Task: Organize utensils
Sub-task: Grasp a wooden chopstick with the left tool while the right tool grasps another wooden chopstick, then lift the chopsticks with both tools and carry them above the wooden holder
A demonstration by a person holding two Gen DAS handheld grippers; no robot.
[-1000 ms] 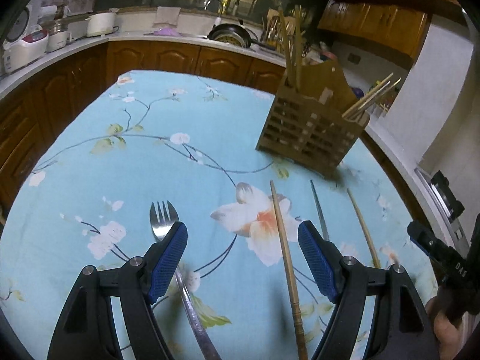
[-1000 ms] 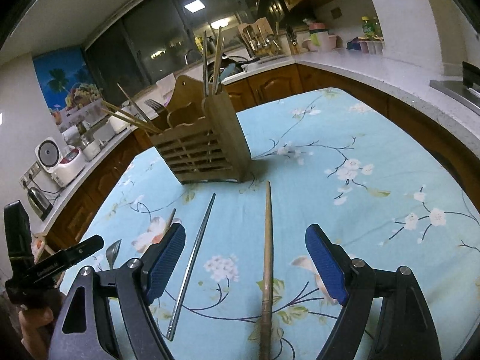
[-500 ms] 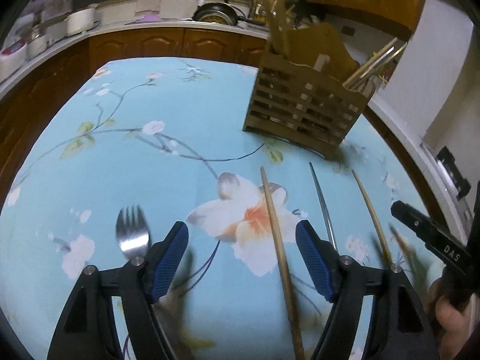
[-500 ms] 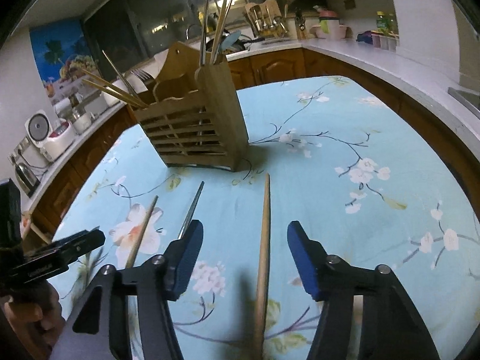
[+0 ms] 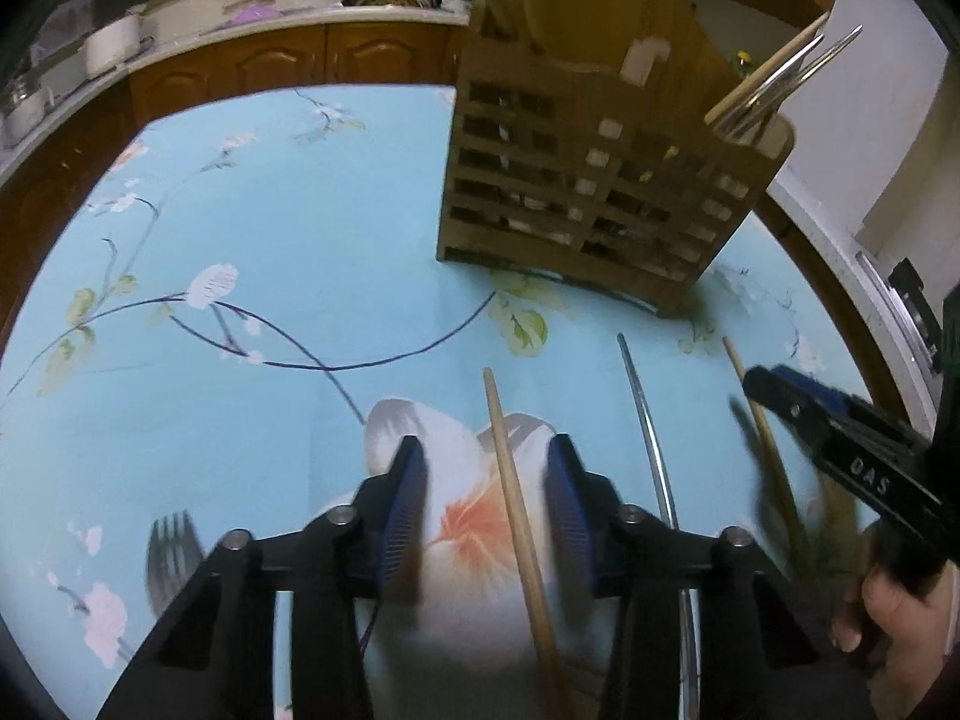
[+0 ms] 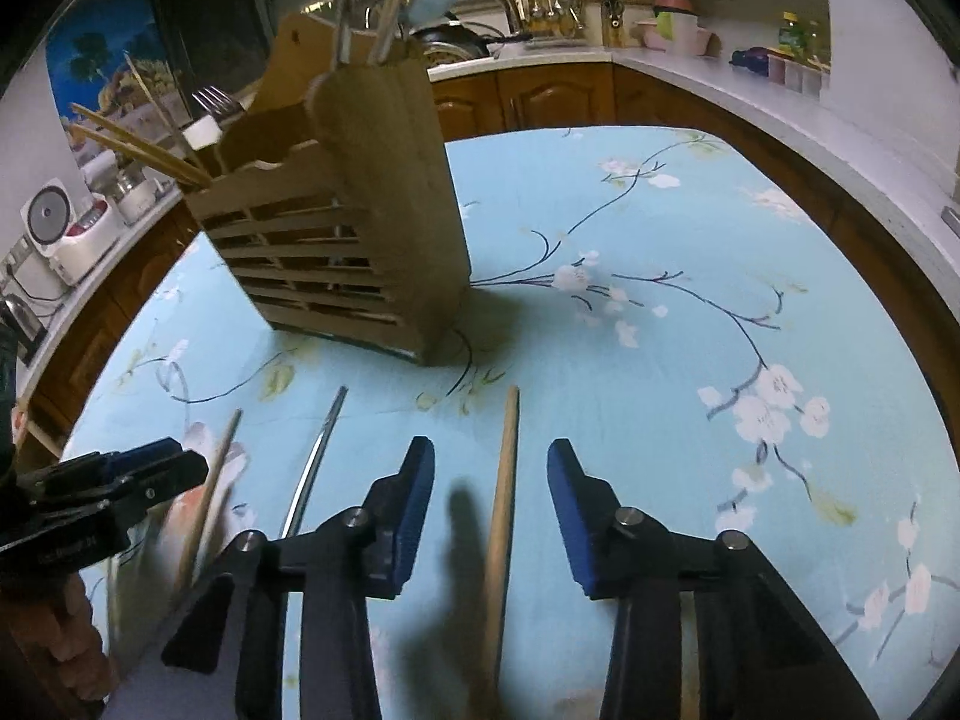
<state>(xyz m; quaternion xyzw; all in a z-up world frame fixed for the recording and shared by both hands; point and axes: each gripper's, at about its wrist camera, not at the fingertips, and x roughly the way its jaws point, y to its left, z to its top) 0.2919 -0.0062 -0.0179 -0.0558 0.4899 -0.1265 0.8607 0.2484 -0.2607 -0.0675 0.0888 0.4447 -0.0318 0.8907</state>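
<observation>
While both grippers come down over the table, each one has a wooden stick between its jaws but does not squeeze it yet. The left gripper [image 5: 486,468] has just been closing, and a wooden chopstick [image 5: 510,480] lies in the gap, nearer the right pad, with space on both sides. The right gripper [image 6: 491,474] has just been closing too, and another wooden chopstick [image 6: 503,480] lies in its gap, not touched by the blue pads. So I think the step in hand is picking up two chopsticks at once. Next, each gripper must shut until the pads pinch the stick, then lift it and carry it to the wooden holder [image 5: 600,192]. On the blue flowered tablecloth [image 5: 270,240] I count two wooden chopsticks, one metal chopstick [image 5: 645,420] between them, and one fork [image 5: 171,546] off to the left. Farther back stands the one holder, upright, with more sticks poking out of it; I cannot count those well. Behind it are the brown cabinets [image 5: 288,60].
</observation>
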